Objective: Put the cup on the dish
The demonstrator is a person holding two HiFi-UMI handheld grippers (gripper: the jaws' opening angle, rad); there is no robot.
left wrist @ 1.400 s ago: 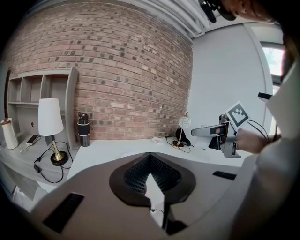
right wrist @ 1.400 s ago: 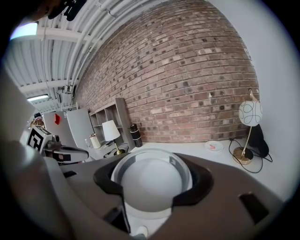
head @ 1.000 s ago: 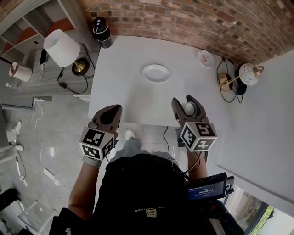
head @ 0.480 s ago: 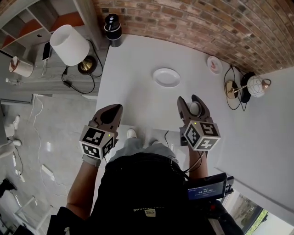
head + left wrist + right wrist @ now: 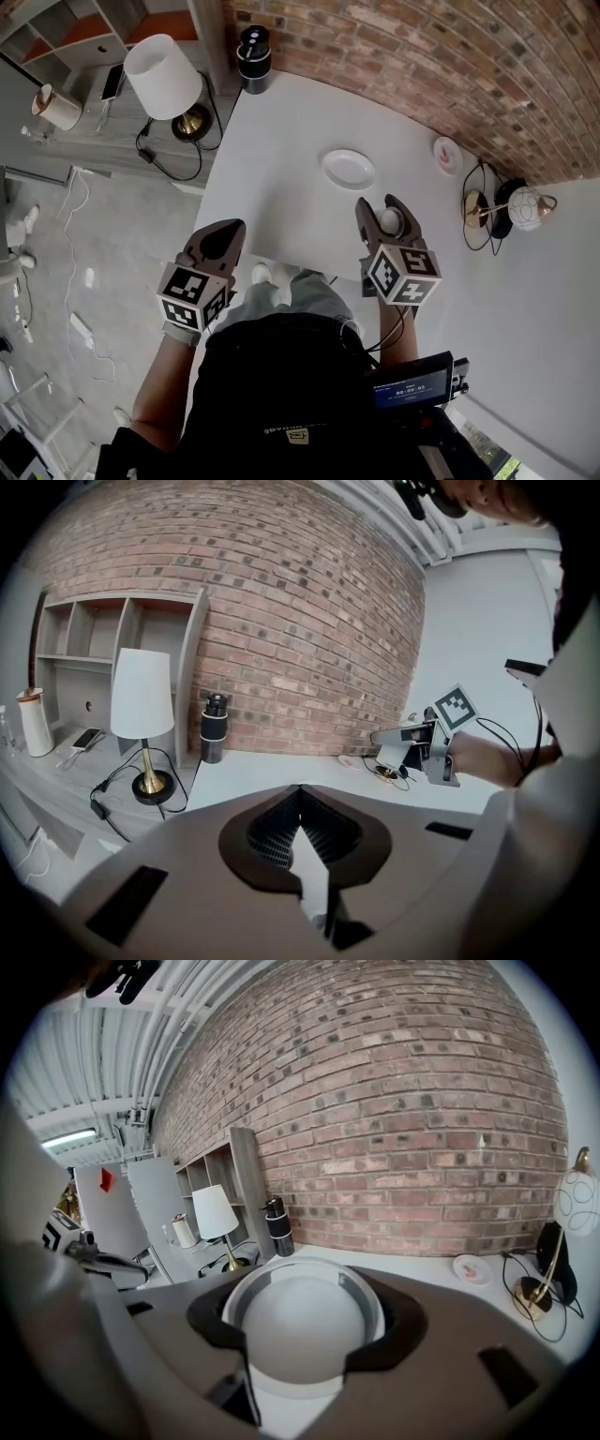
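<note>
Cup (image 5: 390, 221) sits clamped in the right gripper (image 5: 386, 206) over the near part of the table (image 5: 281, 141), short of the bare dish (image 5: 348, 170), so placement is not yet done; the left gripper (image 5: 230, 234), jaws together, holds nothing.

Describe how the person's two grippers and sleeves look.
The left gripper and right gripper are alike: dark brown tapered jaws, each with a cube of black-and-white square markers at the rear. A thin dark cable leaves the right one. No sleeves cover the forearms.
</note>
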